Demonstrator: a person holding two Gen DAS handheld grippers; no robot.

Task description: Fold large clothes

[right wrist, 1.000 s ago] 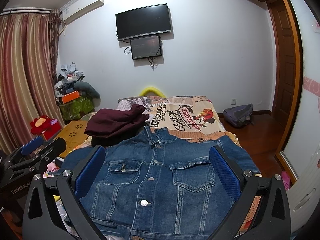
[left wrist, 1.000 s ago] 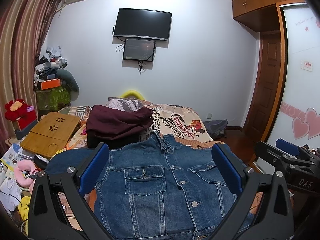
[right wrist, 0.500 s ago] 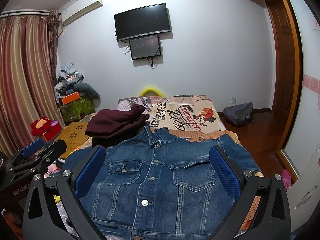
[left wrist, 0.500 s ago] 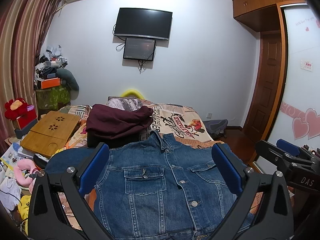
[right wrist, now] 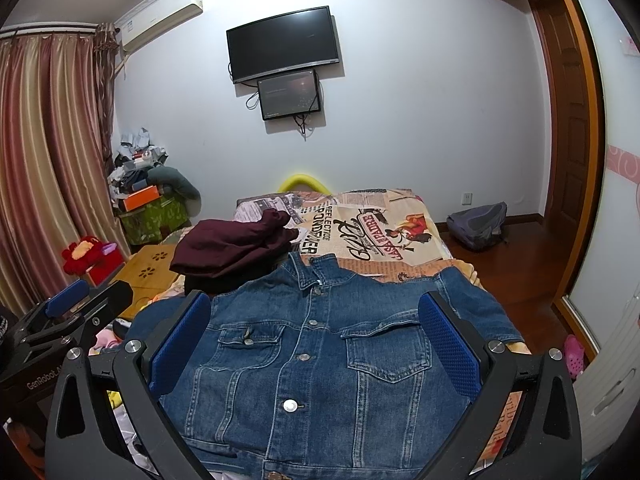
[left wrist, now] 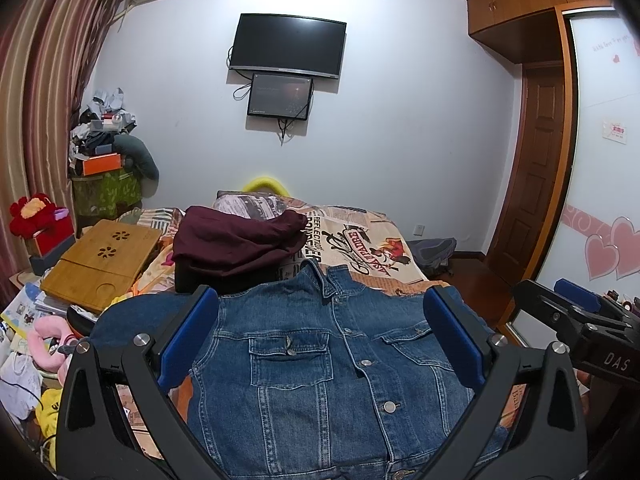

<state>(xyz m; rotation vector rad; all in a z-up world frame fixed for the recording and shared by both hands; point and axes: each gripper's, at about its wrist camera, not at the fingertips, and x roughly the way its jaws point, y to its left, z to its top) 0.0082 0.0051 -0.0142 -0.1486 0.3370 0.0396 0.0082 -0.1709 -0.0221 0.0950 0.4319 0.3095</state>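
Left claw (left wrist: 320,332): jaws spread wide, empty, level above the denim jacket (left wrist: 320,364). Right claw (right wrist: 314,338): likewise wide apart, empty, alongside. Jacket: flat, front up, buttoned, on the bed (left wrist: 372,244), near a maroon garment (left wrist: 236,240).

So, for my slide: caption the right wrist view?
Open right gripper hovering over denim jacket spread on bed.

A wall-mounted television (left wrist: 287,46) hangs centre frame on the pale wall — striped curtains (right wrist: 44,160) left, wooden door (left wrist: 536,176) right.
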